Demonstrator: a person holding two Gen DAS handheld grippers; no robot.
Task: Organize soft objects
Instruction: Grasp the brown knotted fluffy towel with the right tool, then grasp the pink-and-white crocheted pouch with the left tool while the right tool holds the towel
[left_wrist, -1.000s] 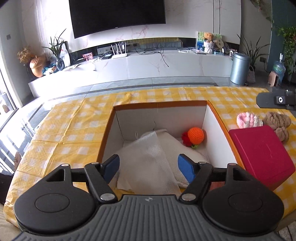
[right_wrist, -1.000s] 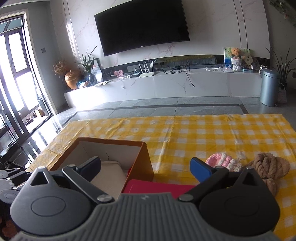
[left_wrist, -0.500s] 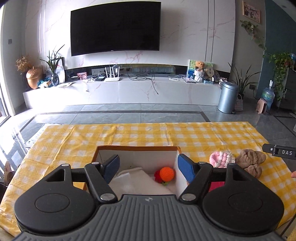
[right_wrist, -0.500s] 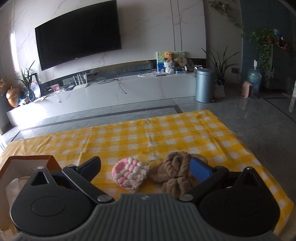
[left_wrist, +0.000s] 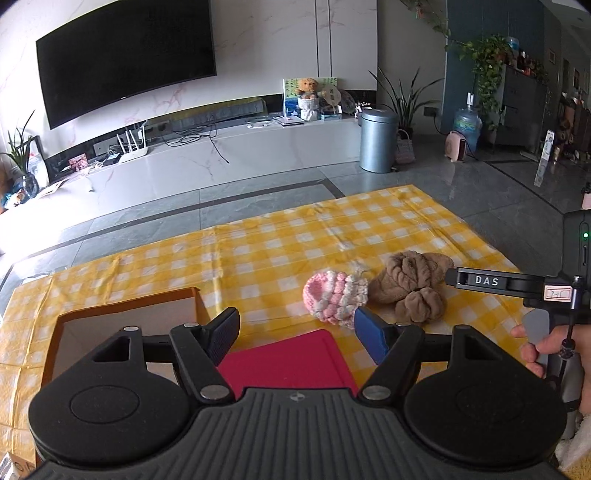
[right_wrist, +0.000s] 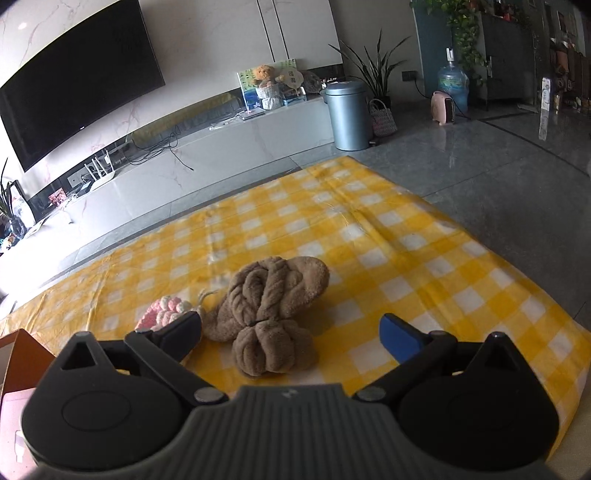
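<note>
Plush brown knotted toy lies on the checked cloth at twelve o'clock of the right gripper, whose jaws stand spread and empty. It looks light and squashy; its narrow waist seems the surest grip. At ten o'clock, touching it, sits a pink-white crochet piece. The left gripper is spread too.

Home living room, as I see it: wall-mounted television, low marble media console, houseplants, teddy bear.
</note>
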